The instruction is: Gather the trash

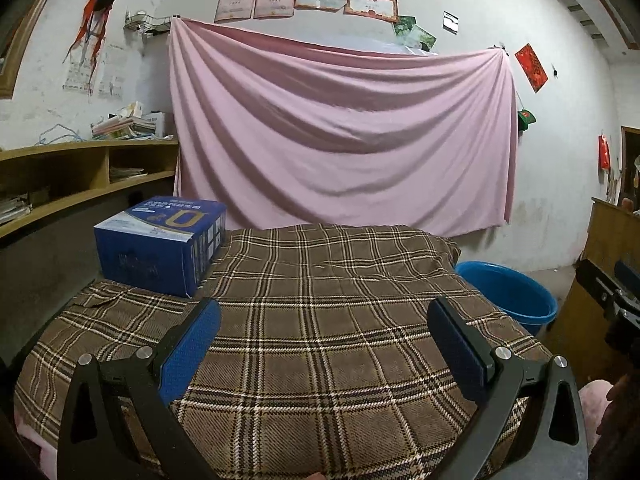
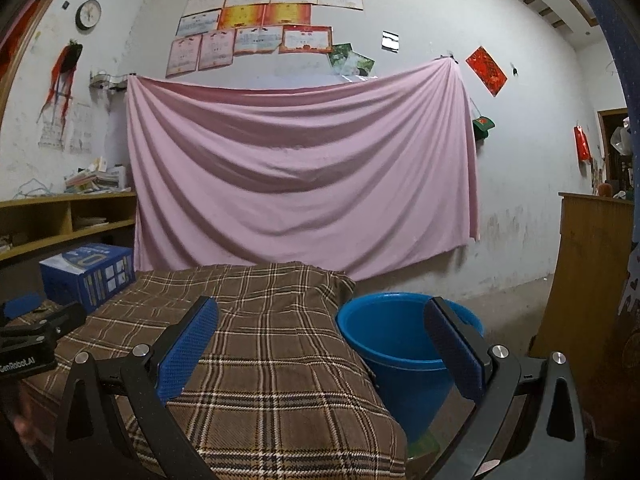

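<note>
- The left gripper (image 1: 324, 344) is hanging over the plaid blanket (image 1: 320, 320) with its jaws spread wide and nothing between them.
- The right gripper (image 2: 322, 344) is likewise gaping and holding nothing, pointing toward the blanket's right edge and the blue bucket (image 2: 400, 344).
- The blue box (image 1: 160, 240) is sitting at about ten o'clock in the left wrist view, on the blanket's far left corner; it is looking like the only candidate for trash.
- The bucket is standing at about three o'clock, beside the blanket, and is probably serving as the bin.
- The box is appearing to be stiff cardboard, likely light; pinching across its narrow sides or a top edge should be working.
- The box's print is showing a gold "0"; the rest is too blurred to read. "GenRobot.AI" is showing on the left tool's body (image 2: 24, 356).
</note>
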A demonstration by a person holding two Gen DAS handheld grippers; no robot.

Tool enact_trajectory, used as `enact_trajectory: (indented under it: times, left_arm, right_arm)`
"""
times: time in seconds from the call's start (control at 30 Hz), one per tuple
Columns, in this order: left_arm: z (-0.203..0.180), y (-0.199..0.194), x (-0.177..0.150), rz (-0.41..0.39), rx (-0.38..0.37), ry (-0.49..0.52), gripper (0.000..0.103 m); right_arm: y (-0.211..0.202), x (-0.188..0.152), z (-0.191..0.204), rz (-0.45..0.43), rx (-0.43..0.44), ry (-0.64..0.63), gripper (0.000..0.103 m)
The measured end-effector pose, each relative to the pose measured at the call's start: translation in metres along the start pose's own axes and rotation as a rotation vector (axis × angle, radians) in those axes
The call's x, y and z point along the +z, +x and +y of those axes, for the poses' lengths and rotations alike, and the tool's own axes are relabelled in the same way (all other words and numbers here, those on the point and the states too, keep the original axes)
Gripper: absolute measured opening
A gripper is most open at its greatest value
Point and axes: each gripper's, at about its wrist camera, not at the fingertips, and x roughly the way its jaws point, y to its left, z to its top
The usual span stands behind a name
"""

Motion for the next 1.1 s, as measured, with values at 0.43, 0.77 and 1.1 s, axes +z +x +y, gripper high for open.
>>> enact_trajectory:
  times: [0.43, 0.77, 1.1]
  left_arm:
    - [0.0059, -0.0005, -0.0002, -0.007, 0.001, -0.019, 0.101]
    - [0.0065, -0.0010, -0.0008, -0.008, 0.001, -0.020, 0.101]
    - [0.0063, -0.0018, -0.0009, -0.007, 0.000, -0.018, 0.101]
  right_arm:
    - [0.0001, -0.0019, -0.0006, 0.009, 0.012, -0.008, 0.103]
    - [0.0006, -0.0019, -0.0013, 0.010, 0.013, -0.008, 0.103]
    - [0.0009, -0.0026, -0.0017, 0.014, 0.013, -0.007, 0.103]
